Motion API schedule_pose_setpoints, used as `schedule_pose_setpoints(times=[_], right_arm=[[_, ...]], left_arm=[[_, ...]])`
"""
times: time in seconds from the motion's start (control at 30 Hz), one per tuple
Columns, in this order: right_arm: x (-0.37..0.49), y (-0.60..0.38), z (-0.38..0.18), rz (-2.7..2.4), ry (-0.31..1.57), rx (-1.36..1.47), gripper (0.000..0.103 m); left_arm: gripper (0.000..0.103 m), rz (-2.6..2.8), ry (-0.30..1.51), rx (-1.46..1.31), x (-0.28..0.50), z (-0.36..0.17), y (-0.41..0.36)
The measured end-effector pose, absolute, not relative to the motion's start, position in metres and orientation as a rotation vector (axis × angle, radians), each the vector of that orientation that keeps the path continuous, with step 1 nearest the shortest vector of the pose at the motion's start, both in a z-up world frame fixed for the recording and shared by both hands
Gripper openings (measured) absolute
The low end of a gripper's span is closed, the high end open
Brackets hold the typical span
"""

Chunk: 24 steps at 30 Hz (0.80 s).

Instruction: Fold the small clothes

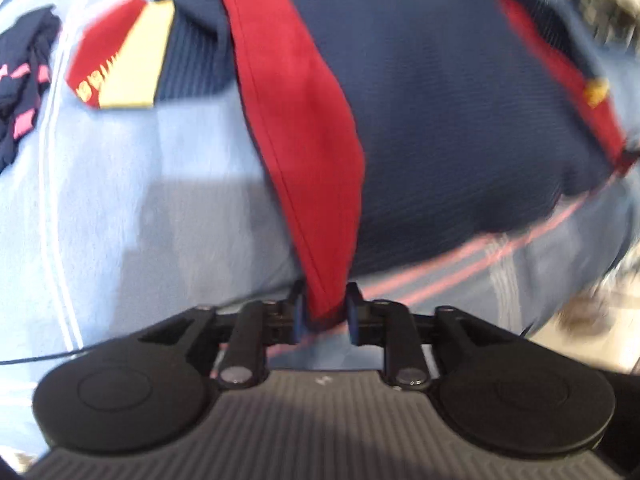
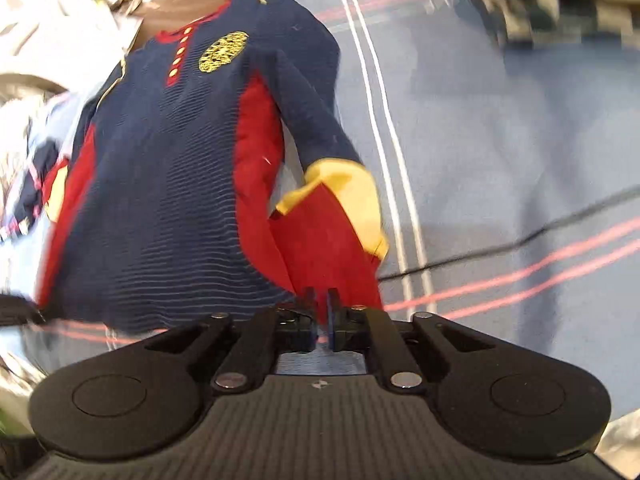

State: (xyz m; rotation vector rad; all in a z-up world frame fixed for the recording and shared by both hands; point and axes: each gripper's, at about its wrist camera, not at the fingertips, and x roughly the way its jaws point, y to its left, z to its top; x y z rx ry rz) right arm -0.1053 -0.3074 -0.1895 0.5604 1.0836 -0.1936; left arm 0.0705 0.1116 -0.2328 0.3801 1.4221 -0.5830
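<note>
A small navy shirt with red side panels, red-and-yellow cuffs and a yellow chest badge lies face up on a light blue blanket. My left gripper is shut on the shirt's red side panel at the hem corner. My right gripper is shut on the red hem corner beside the yellow-cuffed sleeve. The navy body fills the left wrist view, with the other cuff at upper left.
A dark navy garment with pink marks lies at the far left of the blanket. More clothes are heaped left of the shirt. A thin black cable crosses the blanket. Blurred dark objects sit at top right.
</note>
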Motion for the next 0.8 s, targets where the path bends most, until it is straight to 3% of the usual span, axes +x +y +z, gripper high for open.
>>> schedule_pose_setpoints(times=[0.03, 0.07, 0.13, 0.2, 0.33, 0.4, 0.43, 0.5, 0.53, 0.8], right_arm=[[-0.110, -0.307, -0.192, -0.230, 1.055, 0.580, 0.033], [-0.115, -0.304, -0.189, -0.270, 1.026, 0.586, 0.040], [-0.128, -0.298, -0.184, -0.337, 0.979, 0.587, 0.051], [-0.146, -0.290, -0.178, -0.380, 0.934, 0.597, 0.066], [-0.160, -0.281, -0.172, -0.355, 0.881, 0.655, 0.069], [-0.157, -0.275, -0.164, -0.356, 0.860, 0.627, 0.071], [-0.155, -0.274, -0.159, -0.353, 0.850, 0.621, 0.074], [-0.148, -0.274, -0.153, -0.328, 0.815, 0.629, 0.094], [-0.143, -0.272, -0.149, -0.321, 0.797, 0.633, 0.097], [-0.134, -0.242, -0.123, -0.215, 0.727, 0.560, 0.101]], left_arm=[[0.032, -0.596, 1.431, 0.419, 0.069, -0.233, 0.110], [0.052, -0.603, 1.420, 0.466, 0.066, -0.230, 0.109], [0.068, -0.577, 1.358, 0.579, 0.059, -0.218, 0.106], [0.068, -0.567, 1.296, 0.630, 0.054, -0.202, 0.106], [0.069, -0.592, 1.207, 0.668, 0.052, -0.166, 0.096], [0.074, -0.604, 1.149, 0.681, 0.055, -0.152, 0.082], [0.083, -0.609, 1.128, 0.681, 0.058, -0.146, 0.074], [0.089, -0.611, 1.112, 0.680, 0.064, -0.140, 0.052], [0.089, -0.615, 1.113, 0.670, 0.068, -0.138, 0.042], [0.089, -0.642, 1.083, 0.576, 0.079, -0.136, -0.001]])
